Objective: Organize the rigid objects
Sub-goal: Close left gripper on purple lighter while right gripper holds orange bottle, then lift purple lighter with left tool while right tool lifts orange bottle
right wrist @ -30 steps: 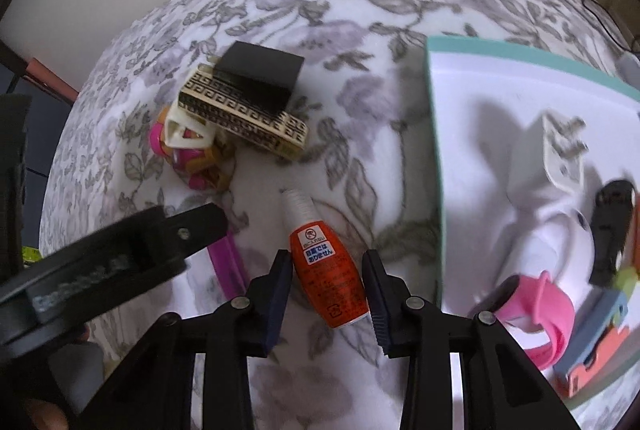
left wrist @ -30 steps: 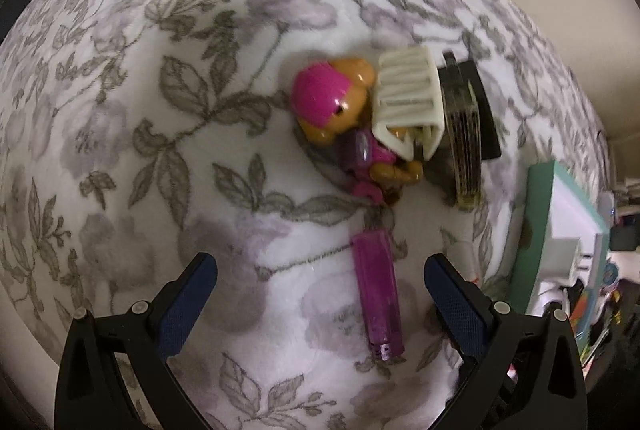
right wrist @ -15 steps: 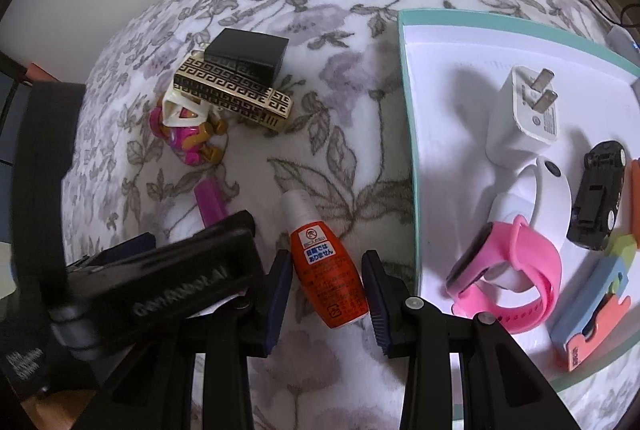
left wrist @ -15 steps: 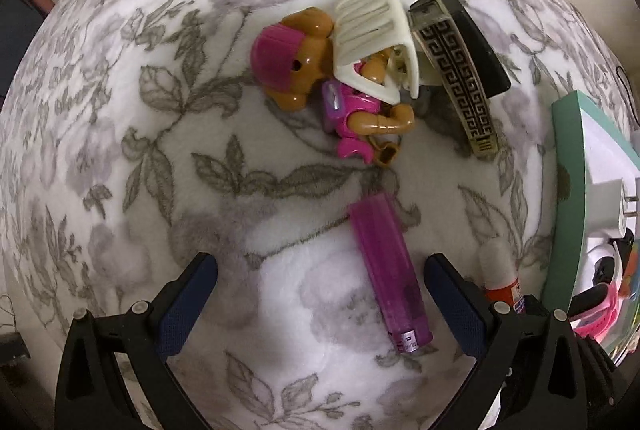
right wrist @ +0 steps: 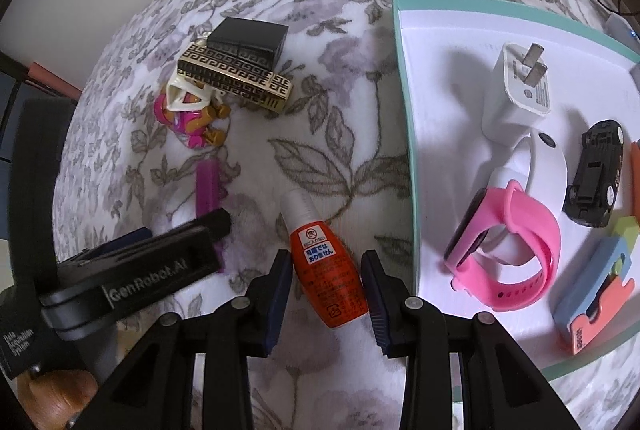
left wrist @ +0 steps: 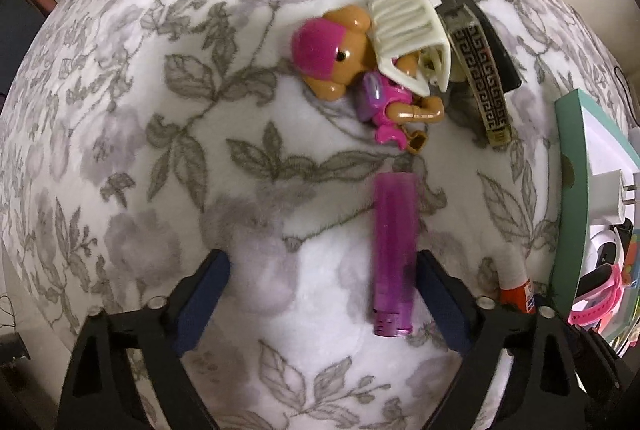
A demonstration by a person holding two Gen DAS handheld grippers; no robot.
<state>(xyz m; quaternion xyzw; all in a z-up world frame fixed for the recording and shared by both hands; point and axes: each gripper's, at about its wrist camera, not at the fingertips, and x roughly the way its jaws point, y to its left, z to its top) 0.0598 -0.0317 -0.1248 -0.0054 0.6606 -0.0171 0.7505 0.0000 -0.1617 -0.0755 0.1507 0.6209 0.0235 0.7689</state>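
On a floral blanket (left wrist: 168, 134), a teal-rimmed tray (right wrist: 404, 98) already carries a pink watch (right wrist: 516, 254), a white charger plug (right wrist: 516, 90) and a black toy car (right wrist: 596, 174). The left gripper (left wrist: 320, 294), its jaws just narrowing yet still unclenched, straddles a purple lighter (left wrist: 394, 250) lying close against one pad, possibly touching. The right gripper (right wrist: 326, 290) clasps a small orange bottle (right wrist: 328, 270) beside the tray.

My left gripper (right wrist: 132, 262) hides the purple lighter's (right wrist: 207, 186) lower end. In my left view, the tray (left wrist: 570, 190) runs off the frame edge.
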